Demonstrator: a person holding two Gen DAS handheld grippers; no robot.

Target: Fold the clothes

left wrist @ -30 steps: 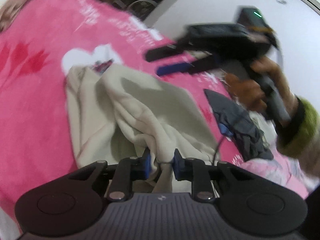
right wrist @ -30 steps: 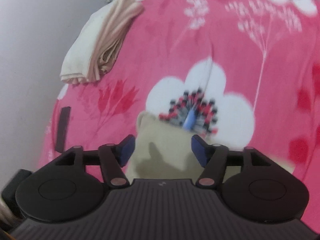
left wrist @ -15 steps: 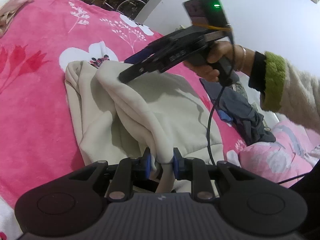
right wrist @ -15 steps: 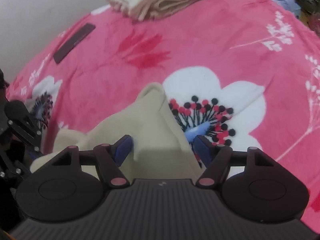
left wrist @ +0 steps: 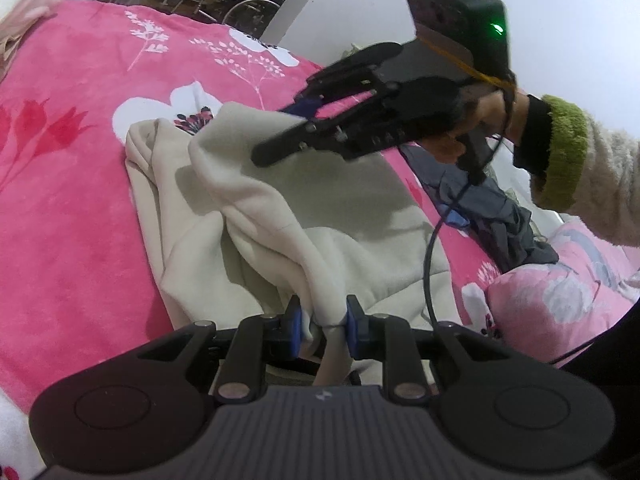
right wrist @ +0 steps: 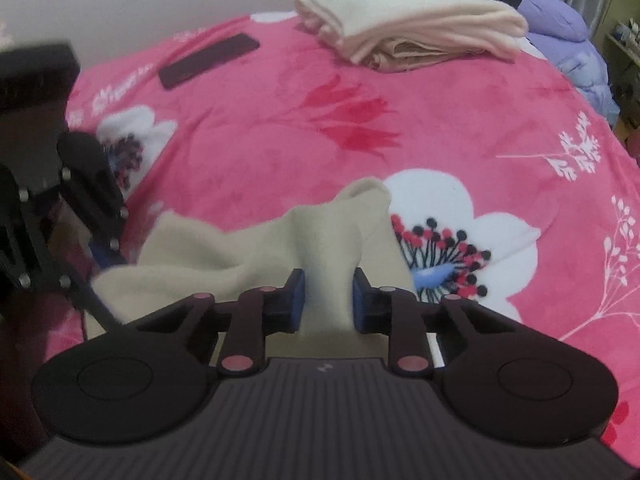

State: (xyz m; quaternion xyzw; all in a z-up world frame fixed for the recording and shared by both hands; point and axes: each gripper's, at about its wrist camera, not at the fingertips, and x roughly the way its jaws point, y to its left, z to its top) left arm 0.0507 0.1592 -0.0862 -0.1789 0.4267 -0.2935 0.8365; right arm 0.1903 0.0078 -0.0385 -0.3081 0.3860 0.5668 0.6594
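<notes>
Cream-coloured fleece, a soft garment, lies rumpled on a bright pink blanket printed with white flowers and red tulips. The left claw is closed on a bunched fold of the garment at its near edge, the cloth pinched between the two blue pads. From the left camera, the right claw reaches in from the right side, held by a hand in a fuzzy cream sleeve with a green cuff; its tips meet the far upper edge of the garment. The right camera shows that claw narrowed around a raised ridge of the same cream cloth, with the fabric filling the gap between the pads. A black cable hangs from the right tool across the garment. Just beside the garment, on its right in the left camera, is a crumpled dark grey piece of clothing. At the far end of the blanket sit a folded stack of cream cloth and a dark flat phone, well apart from each other.
</notes>
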